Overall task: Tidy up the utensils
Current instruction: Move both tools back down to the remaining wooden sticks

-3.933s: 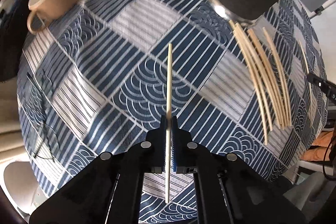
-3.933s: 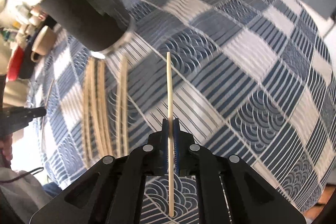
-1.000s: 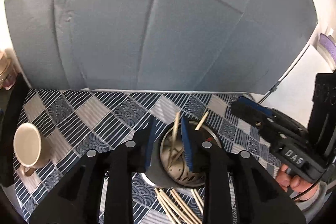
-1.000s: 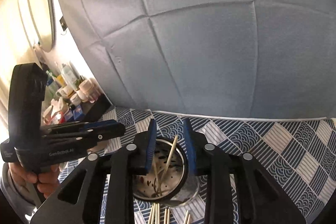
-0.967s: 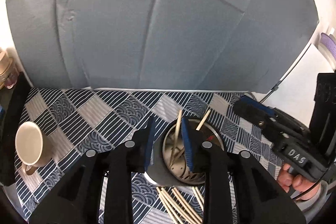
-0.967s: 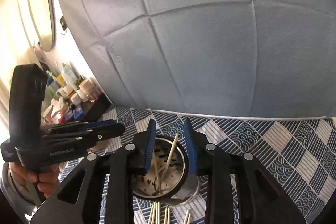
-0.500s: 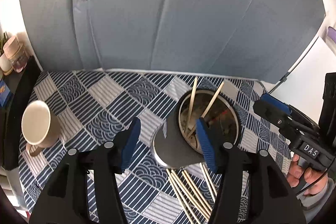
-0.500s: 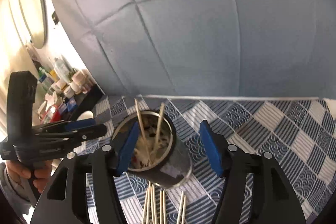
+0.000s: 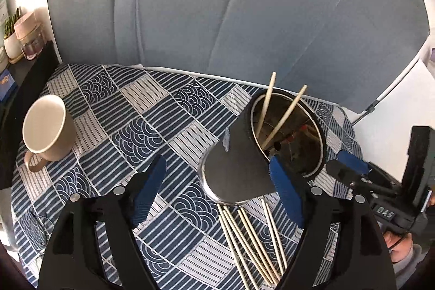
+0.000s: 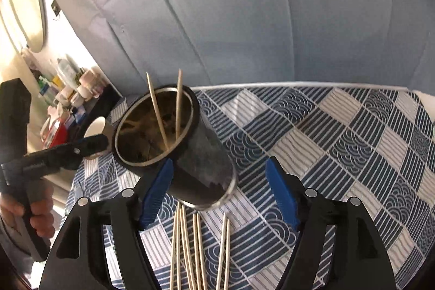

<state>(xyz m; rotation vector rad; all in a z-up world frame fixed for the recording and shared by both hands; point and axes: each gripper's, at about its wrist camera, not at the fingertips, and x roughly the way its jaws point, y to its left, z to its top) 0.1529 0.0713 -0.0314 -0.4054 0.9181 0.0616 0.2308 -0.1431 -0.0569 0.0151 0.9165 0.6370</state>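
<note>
A dark cylindrical holder [image 9: 236, 162] [image 10: 195, 162] with a metal rim stands on the checked blue cloth. Two pale chopsticks [image 9: 286, 114] [image 10: 178, 105] lean inside it. Several loose chopsticks [image 9: 250, 235] [image 10: 190, 249] lie on the cloth in front of its base. My left gripper [image 9: 217, 192] hangs above and in front of the holder, its jaws opening and nothing pressed between the blue pads. My right gripper [image 10: 218, 192] hovers the same way from the other side, its jaws opening too and empty. Each gripper shows in the other's view: right gripper [image 9: 353, 170], left gripper [image 10: 68, 151].
A beige cup [image 9: 46, 127] [image 10: 96, 127] stands on the cloth's left side. A shelf with bottles and jars [image 10: 68, 97] lies beyond it. A grey padded wall [image 9: 217, 4] closes the back. A person's hand [image 10: 35, 211] holds the left gripper's handle.
Both grippers have let go of the chopsticks, which now stand in the holder. Both sets of jaws have widened, and both grippers have sunk toward the cloth.
</note>
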